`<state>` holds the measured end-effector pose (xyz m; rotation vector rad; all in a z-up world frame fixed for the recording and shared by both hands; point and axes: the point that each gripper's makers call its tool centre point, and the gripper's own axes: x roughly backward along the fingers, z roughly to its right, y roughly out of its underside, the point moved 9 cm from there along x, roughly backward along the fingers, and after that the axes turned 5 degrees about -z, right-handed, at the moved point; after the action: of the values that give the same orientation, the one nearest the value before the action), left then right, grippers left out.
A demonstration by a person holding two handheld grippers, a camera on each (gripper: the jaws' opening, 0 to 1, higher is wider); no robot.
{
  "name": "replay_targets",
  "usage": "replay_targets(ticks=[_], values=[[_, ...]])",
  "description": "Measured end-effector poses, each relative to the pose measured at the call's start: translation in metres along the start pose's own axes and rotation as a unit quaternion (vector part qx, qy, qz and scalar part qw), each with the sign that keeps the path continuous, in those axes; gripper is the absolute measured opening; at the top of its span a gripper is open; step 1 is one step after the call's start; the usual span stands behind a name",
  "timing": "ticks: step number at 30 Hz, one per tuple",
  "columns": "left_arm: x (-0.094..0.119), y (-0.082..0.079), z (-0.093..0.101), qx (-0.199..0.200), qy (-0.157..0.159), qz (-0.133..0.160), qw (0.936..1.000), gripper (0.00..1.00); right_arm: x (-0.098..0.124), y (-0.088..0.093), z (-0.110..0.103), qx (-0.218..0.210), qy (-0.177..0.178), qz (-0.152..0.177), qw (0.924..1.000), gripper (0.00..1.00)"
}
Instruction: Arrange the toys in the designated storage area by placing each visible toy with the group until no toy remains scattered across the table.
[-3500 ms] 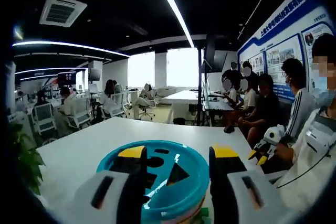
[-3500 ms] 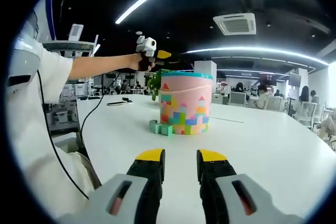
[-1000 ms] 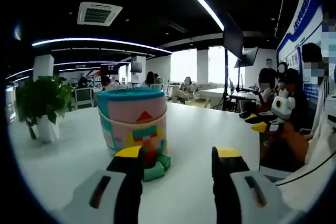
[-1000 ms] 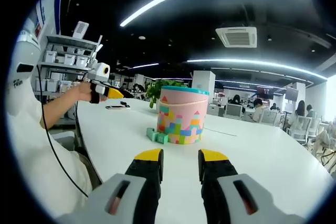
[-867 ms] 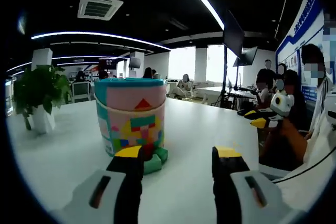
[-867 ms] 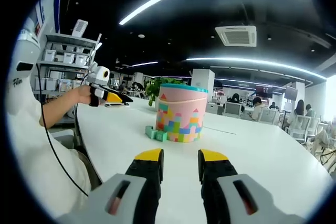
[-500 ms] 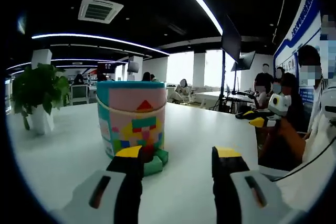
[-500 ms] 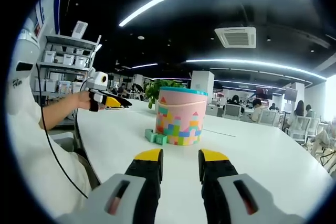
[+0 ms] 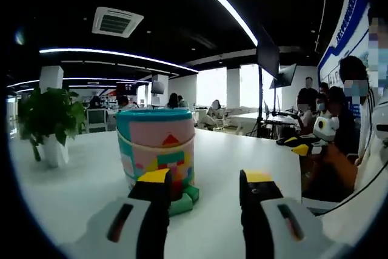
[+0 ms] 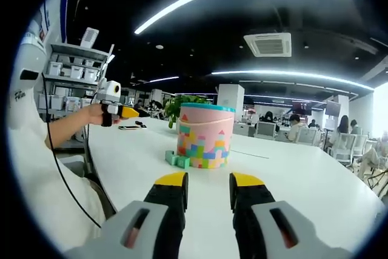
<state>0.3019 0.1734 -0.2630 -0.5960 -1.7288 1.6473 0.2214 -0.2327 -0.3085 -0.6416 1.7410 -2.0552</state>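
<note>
Left gripper [image 9: 203,180] hovers low over the white table [image 9: 73,180] with its yellow-tipped jaws spread wide and nothing between them. Just beyond its left jaw stands the pink bucket [image 9: 157,150] with a teal lid, green blocks [image 9: 185,201] touching its base. Right gripper [image 10: 209,180] holds its jaws at a narrow gap, empty, with the bucket [image 10: 203,137] and blocks [image 10: 177,160] farther off.

Your left gripper [image 9: 201,189] hides part of the green blocks [image 9: 183,201] at the bucket's [image 9: 156,144] base; their count is unclear.
</note>
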Motion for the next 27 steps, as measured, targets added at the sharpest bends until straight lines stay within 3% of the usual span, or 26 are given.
replay_targets(ticks=[3, 8, 13, 16, 19, 22, 24, 27], values=[[-0.007, 0.004, -0.004, 0.012, 0.014, -0.009, 0.9998, 0.44, -0.002, 0.000, -0.002, 0.003, -0.004, -0.004, 1.0000, 0.27], [-0.024, 0.022, -0.003, -0.054, 0.030, -0.071, 0.9956, 0.45, -0.004, -0.001, -0.001, 0.006, -0.004, -0.006, 1.0000, 0.26], [-0.040, 0.039, -0.009, -0.075, 0.039, -0.124, 0.9886, 0.45, -0.013, 0.002, -0.004, 0.004, -0.010, -0.016, 0.9998, 0.26], [-0.047, 0.043, -0.024, -0.069, 0.008, -0.127, 0.9894, 0.46, -0.015, 0.000, -0.007, 0.009, -0.018, -0.016, 0.9997, 0.26], [-0.050, 0.045, -0.027, -0.068, 0.006, -0.120, 0.9905, 0.44, -0.015, -0.002, -0.007, 0.012, -0.020, -0.013, 0.9996, 0.26], [-0.057, 0.052, -0.030, -0.148, 0.004, -0.153, 0.9771, 0.43, -0.013, 0.000, -0.005, 0.010, -0.017, -0.014, 0.9997, 0.26], [-0.062, 0.056, -0.033, -0.168, -0.003, -0.171, 0.9709, 0.45, -0.011, 0.002, -0.004, 0.007, -0.013, -0.015, 0.9998, 0.26], [-0.064, 0.052, -0.017, -0.151, 0.003, -0.158, 0.9758, 0.46, -0.008, 0.003, -0.004, 0.008, -0.010, -0.016, 0.9998, 0.26]])
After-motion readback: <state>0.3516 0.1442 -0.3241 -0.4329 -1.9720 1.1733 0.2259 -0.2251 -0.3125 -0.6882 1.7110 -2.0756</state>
